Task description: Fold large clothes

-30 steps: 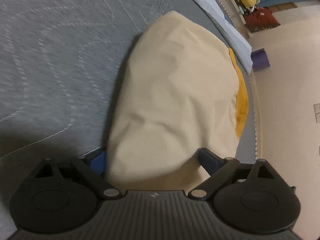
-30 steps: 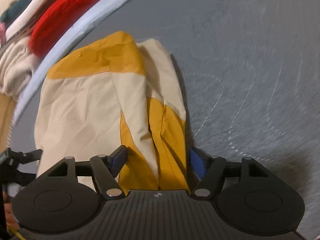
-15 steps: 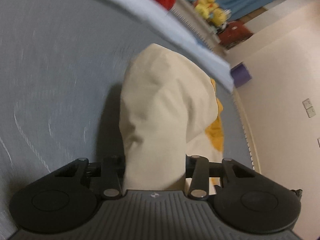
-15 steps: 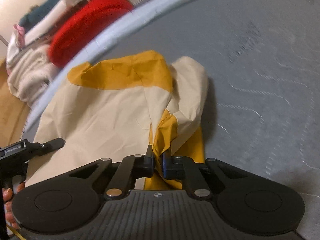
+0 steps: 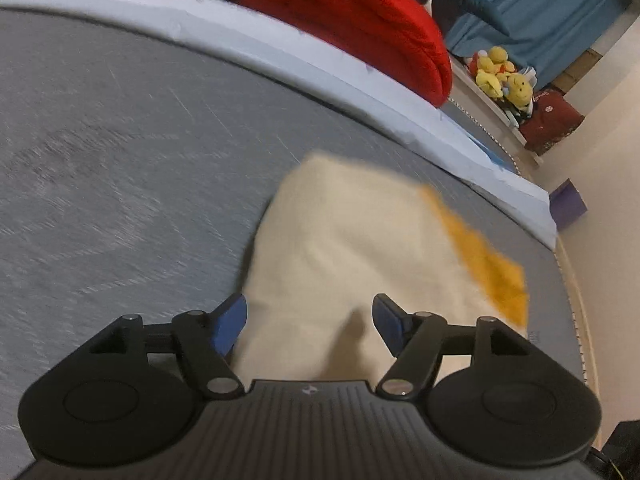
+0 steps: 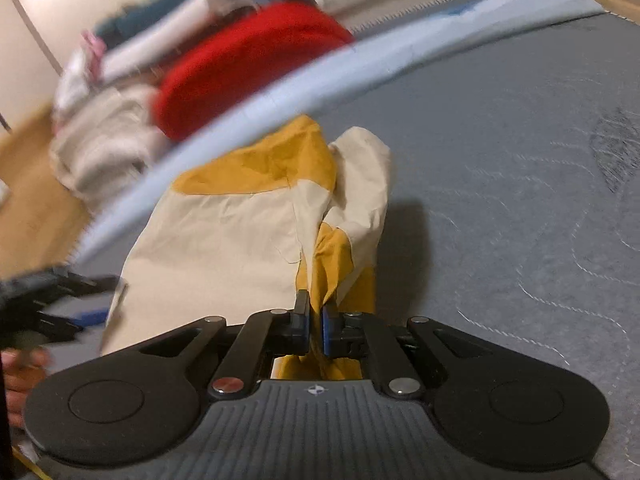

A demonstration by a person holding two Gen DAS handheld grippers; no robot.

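A cream garment with mustard-yellow panels [image 5: 352,240] lies on the grey quilted mattress [image 5: 100,160]. My left gripper [image 5: 309,320] hangs over its near end. Its jaws are opening, the cream cloth runs between the blue pads [image 5: 230,320], and they do not press on it. In the right wrist view my right gripper [image 6: 316,316] is shut on a bunched yellow and cream fold of the garment [image 6: 224,232], which rises in a ridge up to the pads. At that view's left edge the left gripper [image 6: 60,300] shows blurred, above a hand [image 6: 20,368].
A light blue sheet [image 5: 280,60] borders the far side of the mattress. Behind it lie a rolled red blanket [image 5: 352,12] and a pile of pale folded clothes [image 6: 104,140]. Yellow plush toys [image 5: 500,76] and a purple box [image 5: 568,204] stand at the right.
The right gripper closed on the yellow fold and lifted it. The left gripper narrowed on the cream cloth, then widened again. Both views rose and tilted up toward the red blanket.
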